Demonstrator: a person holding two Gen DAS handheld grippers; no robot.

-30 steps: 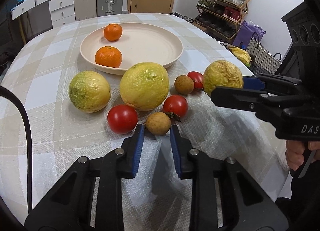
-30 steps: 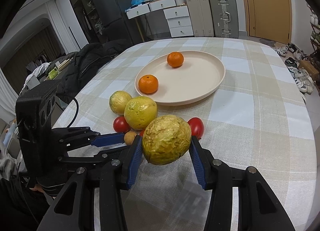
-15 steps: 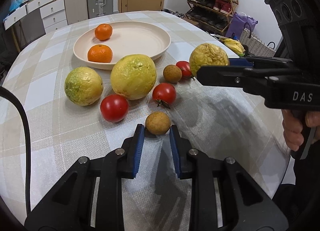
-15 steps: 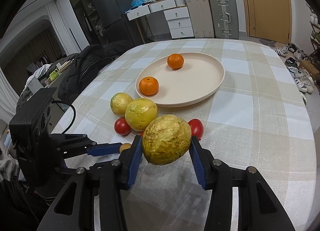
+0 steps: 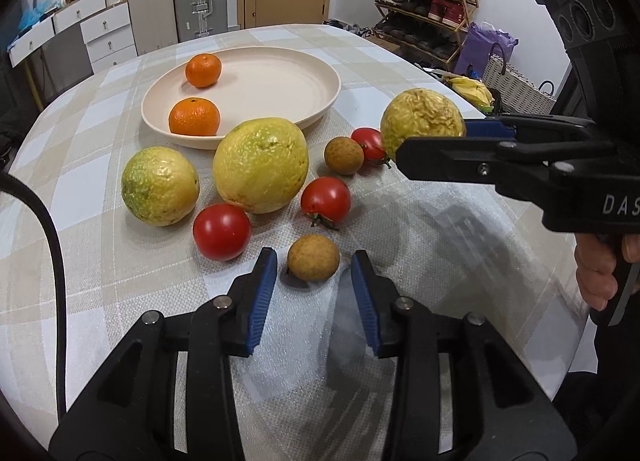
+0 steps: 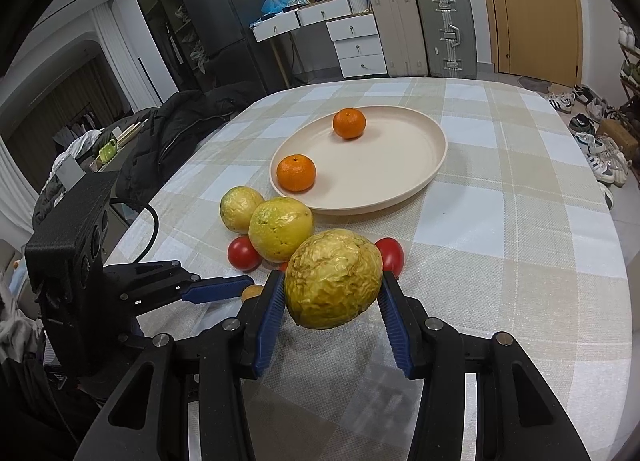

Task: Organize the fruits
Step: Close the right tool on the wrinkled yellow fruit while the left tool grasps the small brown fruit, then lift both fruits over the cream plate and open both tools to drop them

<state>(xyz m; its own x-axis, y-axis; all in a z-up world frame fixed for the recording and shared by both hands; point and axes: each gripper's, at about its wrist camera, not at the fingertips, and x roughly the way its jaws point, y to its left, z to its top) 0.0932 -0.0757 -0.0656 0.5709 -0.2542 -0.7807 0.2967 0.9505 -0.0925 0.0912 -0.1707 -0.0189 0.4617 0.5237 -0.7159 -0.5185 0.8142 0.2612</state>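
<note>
**Wrinkled fruit held aloft; longan between open jaws**

Right gripper (image 6: 332, 293) clamps the wrinkled yellow fruit (image 6: 334, 279) above the checked tablecloth (image 6: 500, 261), short of the plate (image 6: 400, 197). Left gripper (image 5: 314, 275) jaws spread, flanking the brown longan (image 5: 313, 257) without touching it.

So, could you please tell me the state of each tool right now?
Left tool: open, around a small brown fruit.
Right tool: holding a wrinkled yellow fruit.

The left gripper (image 5: 314, 267) sits low over the near table edge, its blue pads spread apart with a gap on either side; the right gripper (image 6: 332, 293) is raised, its pads pressed against what it carries; a hand (image 5: 600, 269) grips the right handle.
</note>
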